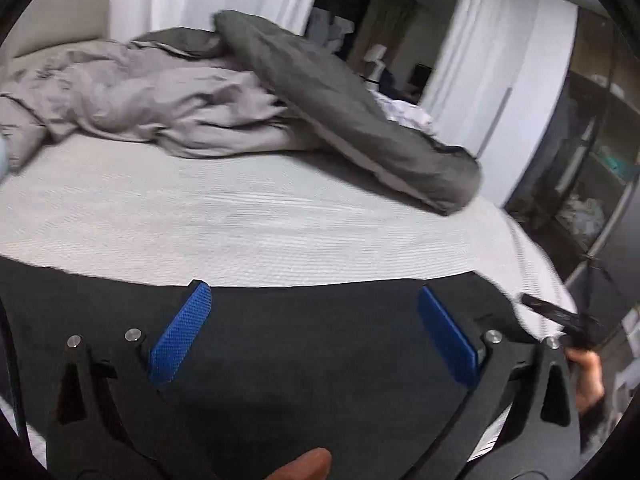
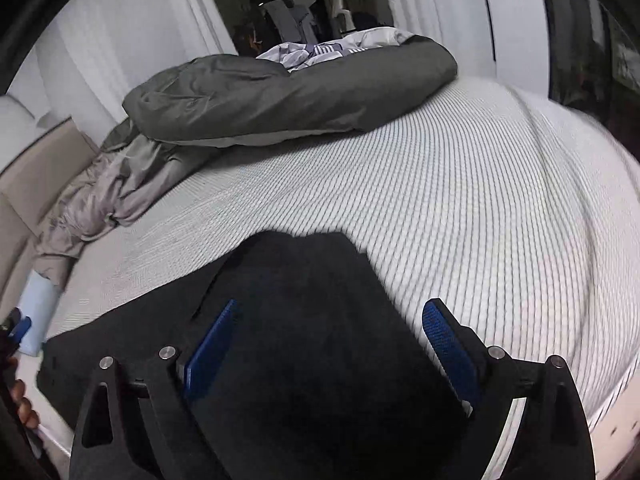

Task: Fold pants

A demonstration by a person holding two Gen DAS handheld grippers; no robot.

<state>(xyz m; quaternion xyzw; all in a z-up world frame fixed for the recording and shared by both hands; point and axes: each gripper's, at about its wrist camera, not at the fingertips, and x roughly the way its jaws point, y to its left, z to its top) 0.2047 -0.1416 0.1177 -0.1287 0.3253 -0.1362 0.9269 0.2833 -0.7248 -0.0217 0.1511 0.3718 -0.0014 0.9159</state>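
Black pants lie flat on the white ribbed bed cover, along its near edge. My left gripper hovers over them with its blue pads wide apart and nothing between them: open. In the right wrist view the same pants spread from the left toward a folded end near the middle. My right gripper stands open above that dark cloth, blue pads apart, gripping nothing. A hand shows at the right edge of the left view.
A dark grey duvet and a crumpled light grey sheet are heaped at the far side of the bed. A beige headboard stands at the left, white curtains behind, a dark shelf unit at the right. A pale blue object lies at the bed's left edge.
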